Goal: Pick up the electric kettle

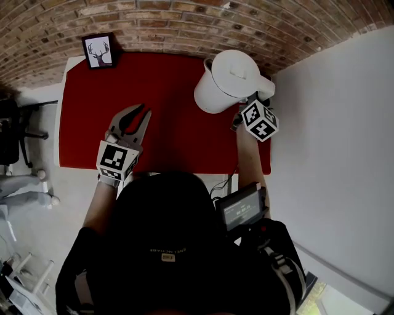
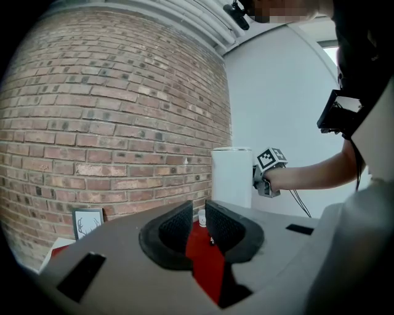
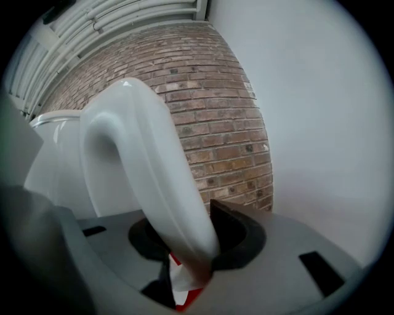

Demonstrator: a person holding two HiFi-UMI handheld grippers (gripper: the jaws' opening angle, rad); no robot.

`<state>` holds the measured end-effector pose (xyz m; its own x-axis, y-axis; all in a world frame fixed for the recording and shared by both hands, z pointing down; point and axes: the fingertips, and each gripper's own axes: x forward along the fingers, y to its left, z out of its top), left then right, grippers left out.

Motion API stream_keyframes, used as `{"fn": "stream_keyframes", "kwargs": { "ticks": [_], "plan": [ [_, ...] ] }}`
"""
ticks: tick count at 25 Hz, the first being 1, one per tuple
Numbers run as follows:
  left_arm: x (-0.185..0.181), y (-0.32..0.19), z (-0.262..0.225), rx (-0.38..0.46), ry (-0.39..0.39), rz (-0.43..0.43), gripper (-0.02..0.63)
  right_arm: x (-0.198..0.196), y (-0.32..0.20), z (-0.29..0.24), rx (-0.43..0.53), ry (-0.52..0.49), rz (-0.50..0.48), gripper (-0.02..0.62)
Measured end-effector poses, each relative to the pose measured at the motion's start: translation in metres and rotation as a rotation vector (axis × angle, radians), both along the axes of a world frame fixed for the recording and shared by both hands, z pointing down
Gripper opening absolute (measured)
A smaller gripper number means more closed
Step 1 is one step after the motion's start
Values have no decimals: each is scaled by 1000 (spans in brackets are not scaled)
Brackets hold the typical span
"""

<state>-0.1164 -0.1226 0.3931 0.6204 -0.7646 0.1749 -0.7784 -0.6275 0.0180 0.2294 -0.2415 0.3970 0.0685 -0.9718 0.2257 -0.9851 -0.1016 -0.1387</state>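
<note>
The red table (image 1: 166,132) is lying in front of you, running up to the brick wall (image 1: 184,18). The white kettle (image 1: 226,83) is standing over the table's 1 o'clock corner with its lid on and its handle (image 3: 144,166) pointing back toward you at about 5 o'clock. You are gripping that handle with the right gripper (image 3: 192,249): the jaws are pressing on it from both sides, low on its curve, and the kettle's body is rising at their 10 o'clock. You are holding the left gripper (image 2: 198,221) over the table's 7 o'clock part, well apart from the kettle, which is showing at its 2 o'clock. Its jaws are standing slightly apart with nothing between them. A small framed deer picture (image 1: 99,51) is sitting at the table's 11 o'clock corner, by the wall.
</note>
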Motion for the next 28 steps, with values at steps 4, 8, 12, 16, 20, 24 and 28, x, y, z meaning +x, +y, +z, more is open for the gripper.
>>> {"fn": "stream_keyframes", "kwargs": {
  "ticks": [4, 8, 12, 16, 20, 24, 28],
  "plan": [
    [-8, -2, -2, 3, 5, -5, 55, -25, 7, -5, -1, -22, -31, 135],
    [-13, -4, -1, 1, 11, -1, 55, -48, 11, -7, -14, -20, -57, 135],
    [-19, -10, -3, 7, 14, 1, 54, -73, 13, -9, -20, -15, -85, 135],
    [-22, -14, -7, 14, 14, 2, 55, -94, 16, -9, -29, -33, -111, 135],
    [-26, -19, -11, 26, 10, -1, 55, -109, 17, -9, -29, -39, -117, 135],
    [-30, -21, -11, 29, -2, -7, 55, -123, 19, -12, -20, -31, -125, 135],
    [-35, -24, -10, 29, -6, -18, 55, -140, 22, -14, -15, -24, -152, 135]
  ]
}}
